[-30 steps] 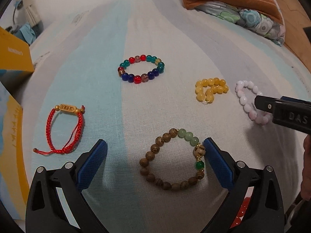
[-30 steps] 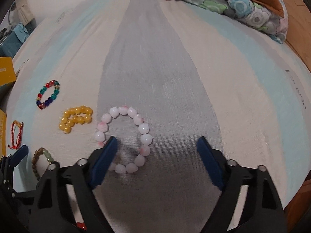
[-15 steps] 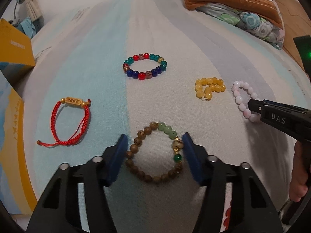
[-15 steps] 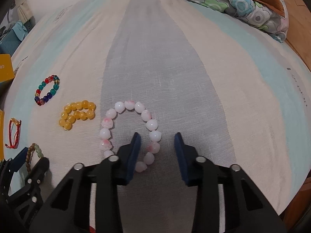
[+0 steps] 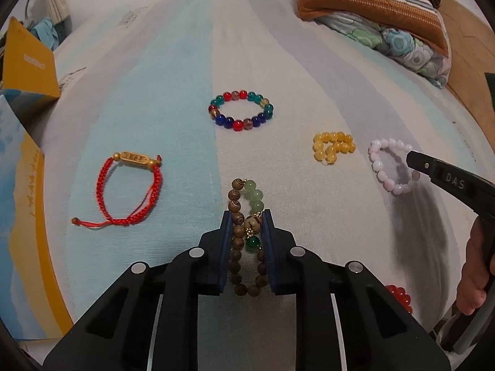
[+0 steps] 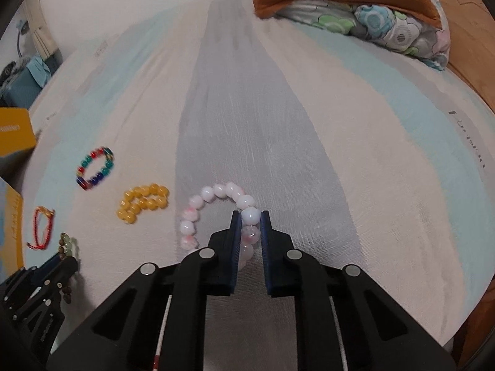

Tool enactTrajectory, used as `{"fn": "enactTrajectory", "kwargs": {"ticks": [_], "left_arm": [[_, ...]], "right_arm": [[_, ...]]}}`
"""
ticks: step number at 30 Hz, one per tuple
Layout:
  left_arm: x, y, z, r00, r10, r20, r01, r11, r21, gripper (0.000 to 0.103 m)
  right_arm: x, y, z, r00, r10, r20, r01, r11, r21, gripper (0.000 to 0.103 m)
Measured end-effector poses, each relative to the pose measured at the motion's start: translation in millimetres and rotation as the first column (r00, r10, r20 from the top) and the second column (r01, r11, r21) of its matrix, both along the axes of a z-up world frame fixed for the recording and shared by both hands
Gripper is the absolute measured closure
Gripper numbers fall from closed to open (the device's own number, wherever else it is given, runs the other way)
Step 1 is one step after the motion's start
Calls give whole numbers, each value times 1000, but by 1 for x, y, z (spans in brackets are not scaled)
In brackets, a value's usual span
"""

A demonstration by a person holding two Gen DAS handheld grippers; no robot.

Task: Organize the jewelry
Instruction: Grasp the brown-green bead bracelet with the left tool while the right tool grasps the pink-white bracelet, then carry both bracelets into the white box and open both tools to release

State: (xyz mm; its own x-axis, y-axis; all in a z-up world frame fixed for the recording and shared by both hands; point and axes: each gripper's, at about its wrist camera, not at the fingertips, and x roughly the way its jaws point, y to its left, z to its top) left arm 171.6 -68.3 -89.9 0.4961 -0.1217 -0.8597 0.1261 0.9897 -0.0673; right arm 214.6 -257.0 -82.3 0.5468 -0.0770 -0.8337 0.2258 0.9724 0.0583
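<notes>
Bracelets lie spread over the striped cotton bedsheet, none yet put away as far as I can see, so I judge the sorting barely begun. Farthest left sits the red braided cord bracelet with a gold barrel charm, soft and limp, its knotted tail trailing loose. Beyond it, toward the middle, the ring of glossy red, blue and teal glass beads holds a neat round. My left gripper is clamped on the brown wooden bead bracelet with pale and dark green stones, squeezing its loop into a narrow oval against the sheet; the grain on the wood beads looks matte, the green ones polished. Next comes the small bunched strand of waxy yellow beads, folded on itself. At the right, my right gripper pinches one side of the milky white and pink bead bracelet, smooth round beads, the rest resting on the fabric. Both picks look secured; lifting and placing remain.
</notes>
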Motion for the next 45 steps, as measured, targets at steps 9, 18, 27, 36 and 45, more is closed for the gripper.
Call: {"fn": "enactTrajectory", "kwargs": {"ticks": [9, 18, 27, 36, 45], "left_arm": [[-4, 7, 14, 1000, 1, 20, -1, 1000, -16, 85], [-5, 8, 42, 999, -6, 39, 7, 1000, -24, 85], [-8, 18, 71, 998, 9, 69, -8, 1000, -15, 84], [-17, 36, 90, 996, 20, 82, -19, 1000, -11, 84], [-30, 69, 114, 992, 56, 114, -56, 998, -5, 84]], "right_arm": [[-13, 8, 25, 997, 29, 67, -29, 1000, 12, 91], [-16, 12, 37, 993, 63, 95, -65, 998, 17, 91], [-27, 24, 59, 990, 80, 112, -81, 997, 7, 91], [-40, 45, 90, 987, 92, 133, -91, 996, -7, 91], [-48, 85, 113, 979, 141, 150, -140, 990, -16, 91]]}}
